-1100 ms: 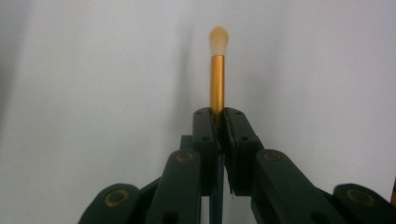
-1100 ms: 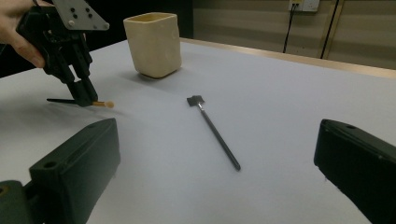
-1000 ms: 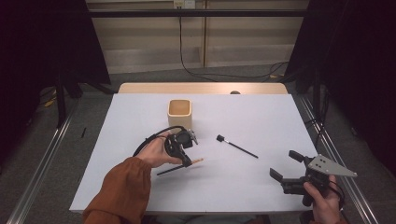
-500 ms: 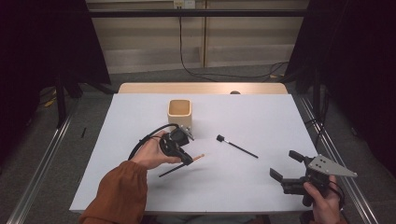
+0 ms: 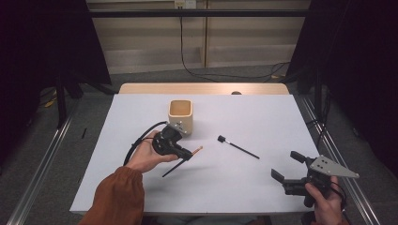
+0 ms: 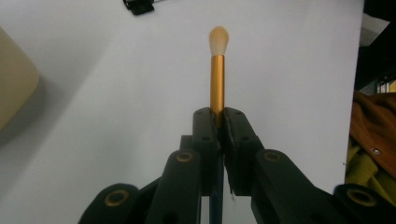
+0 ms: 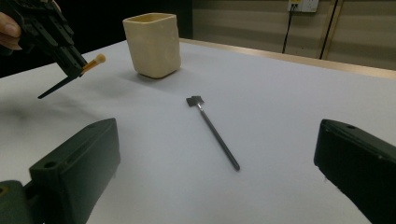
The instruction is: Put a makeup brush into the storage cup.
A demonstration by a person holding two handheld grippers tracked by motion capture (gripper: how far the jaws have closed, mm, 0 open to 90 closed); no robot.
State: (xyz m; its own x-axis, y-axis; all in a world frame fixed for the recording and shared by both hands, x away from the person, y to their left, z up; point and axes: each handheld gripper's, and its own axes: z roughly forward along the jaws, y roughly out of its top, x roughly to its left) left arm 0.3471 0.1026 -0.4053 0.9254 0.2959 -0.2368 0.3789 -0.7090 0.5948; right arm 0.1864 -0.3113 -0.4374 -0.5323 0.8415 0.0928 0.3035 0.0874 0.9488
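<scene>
My left gripper [image 6: 219, 122] has its fingers clamped on the brush [image 6: 217, 70] at the gold ferrule, tuft out ahead, dark handle trailing behind, all held above the desk [image 5: 263, 112]. The cup [image 5: 180, 115] sits just beyond. I reckon I should tip the handle down over its mouth before letting go. My right gripper [image 5: 292, 165] waits with fingers apart, near the black brush [image 5: 238, 146].

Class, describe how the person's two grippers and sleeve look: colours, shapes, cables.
Both grippers are black with blocky two-jaw claws. The left gripper trails a black cable; the right gripper carries a grey three-cornered plate. The left sleeve is rust orange.
</scene>
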